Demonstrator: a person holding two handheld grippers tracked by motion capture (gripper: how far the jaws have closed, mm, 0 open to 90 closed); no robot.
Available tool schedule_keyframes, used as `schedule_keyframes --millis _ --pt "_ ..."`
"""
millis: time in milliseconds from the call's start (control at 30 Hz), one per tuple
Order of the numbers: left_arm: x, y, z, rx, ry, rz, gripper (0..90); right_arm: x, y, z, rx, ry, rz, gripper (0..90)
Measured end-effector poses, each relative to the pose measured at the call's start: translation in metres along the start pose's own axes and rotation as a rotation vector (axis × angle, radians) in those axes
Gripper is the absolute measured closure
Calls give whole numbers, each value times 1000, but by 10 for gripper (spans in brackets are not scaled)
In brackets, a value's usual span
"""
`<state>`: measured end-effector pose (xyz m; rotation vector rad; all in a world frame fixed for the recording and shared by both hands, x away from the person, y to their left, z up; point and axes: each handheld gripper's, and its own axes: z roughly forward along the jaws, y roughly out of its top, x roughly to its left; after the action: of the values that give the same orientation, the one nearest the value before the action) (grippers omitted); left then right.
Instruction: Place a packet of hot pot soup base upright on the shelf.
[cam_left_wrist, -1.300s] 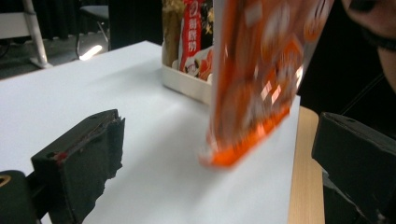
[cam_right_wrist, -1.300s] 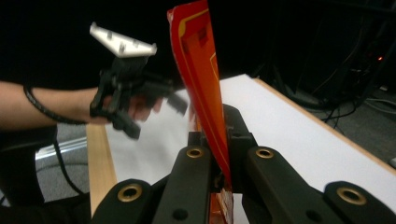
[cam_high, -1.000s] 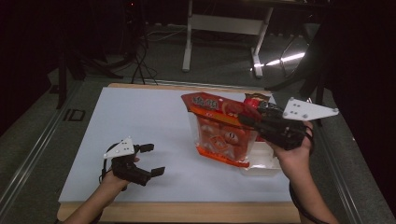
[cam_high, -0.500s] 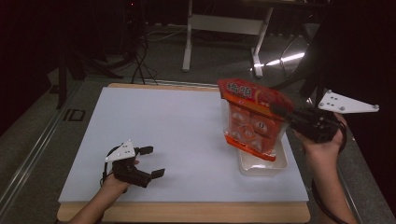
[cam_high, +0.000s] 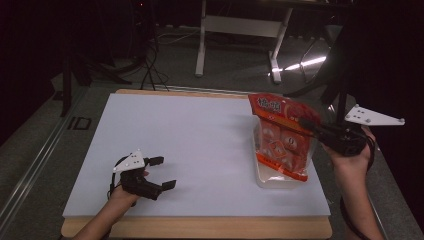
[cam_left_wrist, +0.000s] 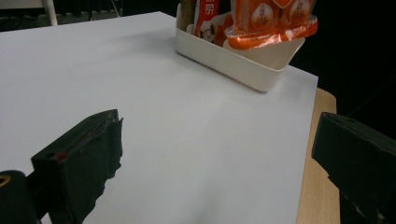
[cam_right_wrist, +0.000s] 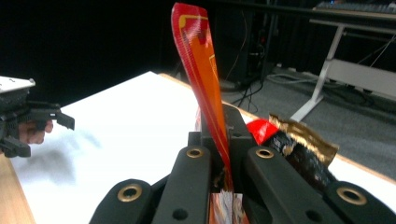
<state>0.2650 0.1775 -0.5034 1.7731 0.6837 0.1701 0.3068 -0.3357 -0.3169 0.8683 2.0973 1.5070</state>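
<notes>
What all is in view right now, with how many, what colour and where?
Snack bag: one, orange-red with round pictures, held upright over the tray at the table's right.
Tray: one, white, rectangular, on the board near its right edge.
Other packets in the tray: at least two, one red and white, one dark with a gold edge; exact count unclear.
Board: one, white, covering the wooden table top.
Desk frame: one, white, on the floor behind the table.
Left tool: one, black, jaws open, resting on the board at front left.
Right tool: one, black, jaws shut on the snack bag's edge.
</notes>
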Motion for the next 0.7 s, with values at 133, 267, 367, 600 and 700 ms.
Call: schedule_keyframes --millis 133,267,367,600,700 --pt "0 0 0 0 -1 0 24 -5 -9 5 18 -4 22 900" --pt "0 0 1 2 0 0 24 -8 -17 10 25 0 40 900" --pt "1 -1 1 1 0 -2 24 -9 -22 13 29 -3 54 900" --pt "2 -3 2 5 -2 -10 24 -17 -42 15 29 -2 114 900" --pt "2 -3 3 10 -5 -7 24 -21 -52 15 22 10 153 900"
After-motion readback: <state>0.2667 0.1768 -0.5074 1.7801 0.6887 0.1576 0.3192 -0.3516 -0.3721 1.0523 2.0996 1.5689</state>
